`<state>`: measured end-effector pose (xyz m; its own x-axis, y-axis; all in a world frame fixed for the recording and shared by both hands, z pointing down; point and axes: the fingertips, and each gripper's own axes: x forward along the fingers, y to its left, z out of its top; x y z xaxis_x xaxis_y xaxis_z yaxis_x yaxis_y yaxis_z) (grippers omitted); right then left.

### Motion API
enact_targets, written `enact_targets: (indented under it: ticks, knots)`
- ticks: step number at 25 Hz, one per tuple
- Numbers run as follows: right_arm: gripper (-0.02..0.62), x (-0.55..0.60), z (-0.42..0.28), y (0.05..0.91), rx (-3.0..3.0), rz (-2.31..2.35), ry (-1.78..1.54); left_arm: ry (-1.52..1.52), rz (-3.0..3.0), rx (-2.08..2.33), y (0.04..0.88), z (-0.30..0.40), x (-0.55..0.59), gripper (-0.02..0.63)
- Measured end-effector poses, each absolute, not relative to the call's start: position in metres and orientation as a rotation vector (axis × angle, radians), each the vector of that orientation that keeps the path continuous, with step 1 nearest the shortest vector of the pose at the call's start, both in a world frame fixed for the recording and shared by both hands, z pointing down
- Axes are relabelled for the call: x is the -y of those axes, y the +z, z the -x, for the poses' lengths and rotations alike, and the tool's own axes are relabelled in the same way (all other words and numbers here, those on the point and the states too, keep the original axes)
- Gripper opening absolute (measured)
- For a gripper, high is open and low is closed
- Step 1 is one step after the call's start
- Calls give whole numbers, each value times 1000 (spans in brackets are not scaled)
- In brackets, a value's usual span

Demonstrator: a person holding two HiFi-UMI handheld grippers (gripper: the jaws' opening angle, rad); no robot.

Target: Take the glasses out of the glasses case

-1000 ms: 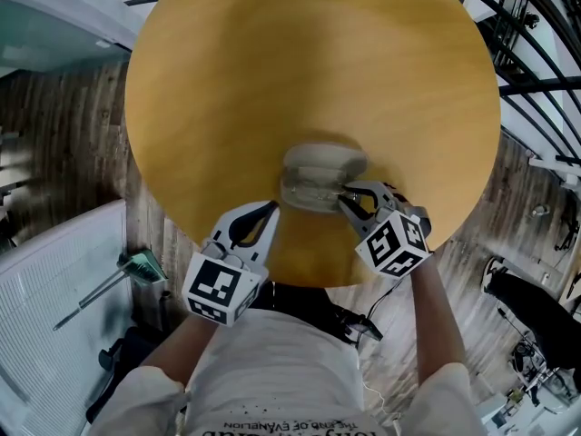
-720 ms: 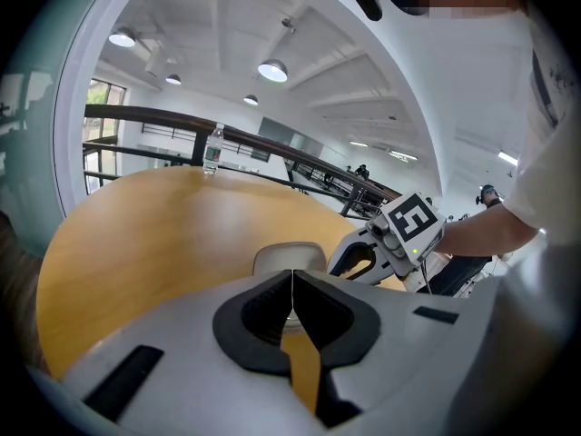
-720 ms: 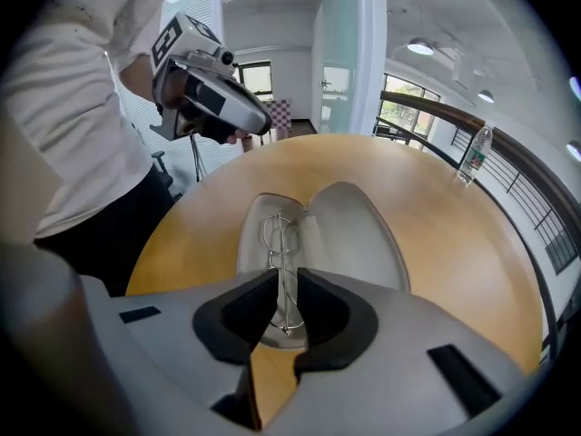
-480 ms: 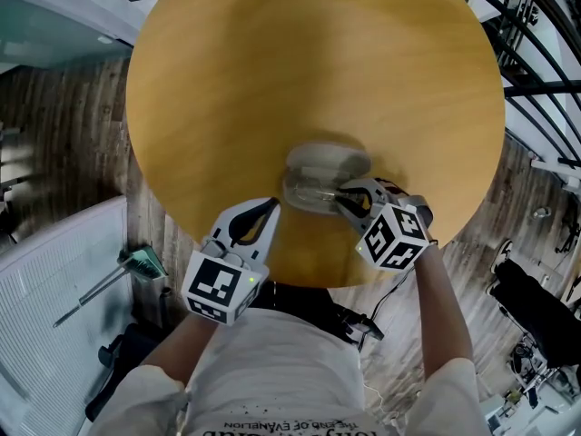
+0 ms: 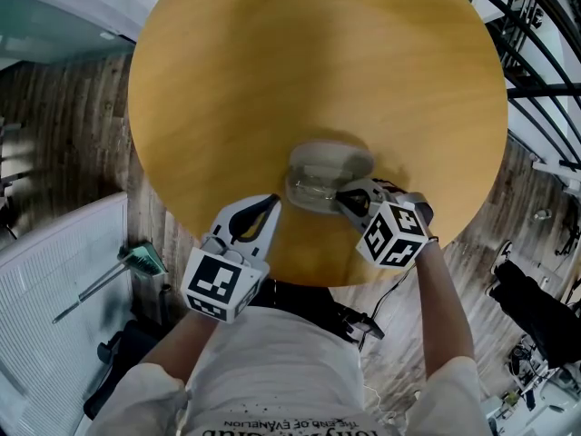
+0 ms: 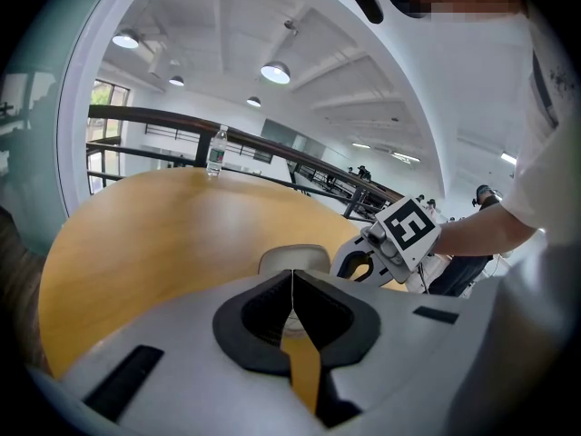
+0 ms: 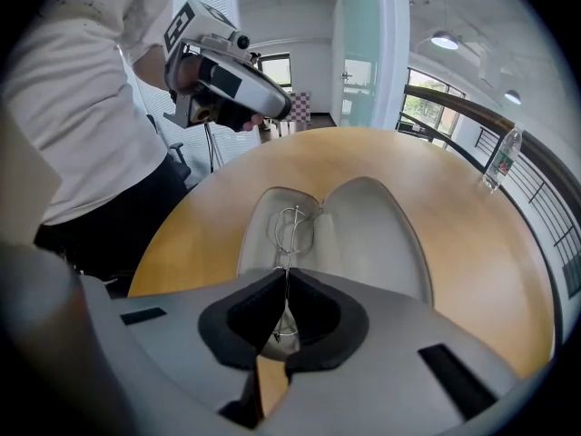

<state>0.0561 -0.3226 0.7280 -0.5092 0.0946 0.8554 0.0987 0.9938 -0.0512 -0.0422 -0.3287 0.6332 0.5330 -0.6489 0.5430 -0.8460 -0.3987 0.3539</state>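
Note:
A grey glasses case (image 5: 329, 173) lies open on the round wooden table (image 5: 318, 62), near its front edge. In the right gripper view, thin wire-framed glasses (image 7: 292, 228) rest in the case's left half (image 7: 259, 234), and the lid half (image 7: 377, 234) lies flat to the right. My right gripper (image 7: 285, 278) is shut on the near end of the glasses frame, at the case's near rim (image 5: 343, 198). My left gripper (image 5: 266, 211) hovers shut and empty over the table edge, left of the case (image 6: 292, 258), apart from it.
The case sits close to the table's near edge (image 5: 300, 275), with my body just behind it. A water bottle (image 6: 216, 152) stands by the dark railing (image 7: 472, 112) beyond the table's far side. Wooden floor surrounds the table.
My right gripper has edged slightly inward over the case's near rim. The left gripper has hardly moved.

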Motion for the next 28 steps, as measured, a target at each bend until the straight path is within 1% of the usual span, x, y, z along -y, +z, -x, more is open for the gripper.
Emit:
enact_targets:
  ticks: [17,28]
  knots:
    - [32,327,-50,714,2124,101,-77,421,-2182,1203,631,48,324,25]
    - [32,330,-53,680,2180,4,-61,414,-2231,1220,602,47,328,25]
